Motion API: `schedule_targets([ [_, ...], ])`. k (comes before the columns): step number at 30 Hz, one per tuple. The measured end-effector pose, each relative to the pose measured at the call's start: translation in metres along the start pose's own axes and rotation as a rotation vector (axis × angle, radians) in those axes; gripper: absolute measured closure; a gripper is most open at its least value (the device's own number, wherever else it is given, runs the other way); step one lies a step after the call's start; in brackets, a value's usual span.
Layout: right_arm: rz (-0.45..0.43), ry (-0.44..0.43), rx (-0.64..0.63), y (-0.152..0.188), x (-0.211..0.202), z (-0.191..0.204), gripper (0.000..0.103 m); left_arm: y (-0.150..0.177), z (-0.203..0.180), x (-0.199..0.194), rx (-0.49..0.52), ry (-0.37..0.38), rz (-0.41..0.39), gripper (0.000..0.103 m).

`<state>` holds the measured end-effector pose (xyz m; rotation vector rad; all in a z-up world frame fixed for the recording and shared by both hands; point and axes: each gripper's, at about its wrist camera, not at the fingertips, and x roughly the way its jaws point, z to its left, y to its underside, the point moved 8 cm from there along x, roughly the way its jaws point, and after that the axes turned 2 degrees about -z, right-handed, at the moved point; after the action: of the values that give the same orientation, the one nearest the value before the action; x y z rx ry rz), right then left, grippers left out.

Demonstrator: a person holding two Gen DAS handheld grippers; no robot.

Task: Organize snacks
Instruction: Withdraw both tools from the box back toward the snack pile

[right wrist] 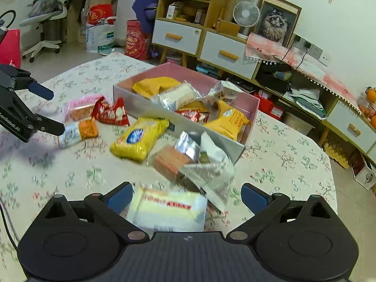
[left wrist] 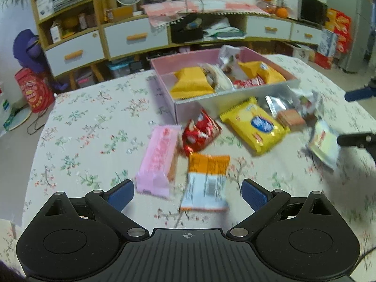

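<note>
Two packets lie between spread jaws: orange-white packet (left wrist: pixel 205 183) in left hand-held gripper (left wrist: pixel 188 193), pale-yellow packet (right wrist: pixel 168 209) in right hand-held gripper (right wrist: pixel 186 193).

A white desk fan (right wrist: pixel 246 14) stands on the wooden cabinet (right wrist: pixel 225 54) beside a framed cat picture (right wrist: pixel 276 21). Oranges (left wrist: pixel 275 2) sit at the cabinet's far end. A red bag (left wrist: pixel 33 91) and an office chair (right wrist: pixel 48 18) stand on the floor.

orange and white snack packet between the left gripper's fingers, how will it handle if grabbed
The flat orange and white foil snack packet probably flexes and crinkles, being a thin sealed wrapper. Likely light. Its glossy film may slip between the open left gripper pads.
</note>
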<state>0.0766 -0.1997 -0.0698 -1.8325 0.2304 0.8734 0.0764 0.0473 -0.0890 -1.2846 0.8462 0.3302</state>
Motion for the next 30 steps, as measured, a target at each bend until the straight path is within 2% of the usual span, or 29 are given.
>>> schedule_targets([
  [5, 0.025, -0.042, -0.041, 0.012, -0.002, -0.001, 0.03, 0.016, -0.005, 0.006, 0.03, 0.02, 0.04, 0.004],
  [13, 0.124, -0.058, -0.135, 0.038, 0.011, 0.001, 0.03, 0.03, -0.017, 0.016, 0.044, 0.065, 0.105, 0.005],
  [20, 0.135, -0.07, -0.06, 0.04, 0.026, -0.005, 0.029, 0.028, -0.017, 0.021, 0.006, 0.076, 0.094, 0.007],
  [27, 0.112, -0.1, -0.01, 0.03, 0.038, 0.001, 0.031, 0.019, -0.019, 0.024, 0.003, 0.075, 0.065, 0.021],
  [30, 0.099, -0.12, -0.007, 0.026, 0.038, 0.006, 0.039, 0.016, -0.019, 0.025, 0.001, 0.074, 0.047, 0.031],
])
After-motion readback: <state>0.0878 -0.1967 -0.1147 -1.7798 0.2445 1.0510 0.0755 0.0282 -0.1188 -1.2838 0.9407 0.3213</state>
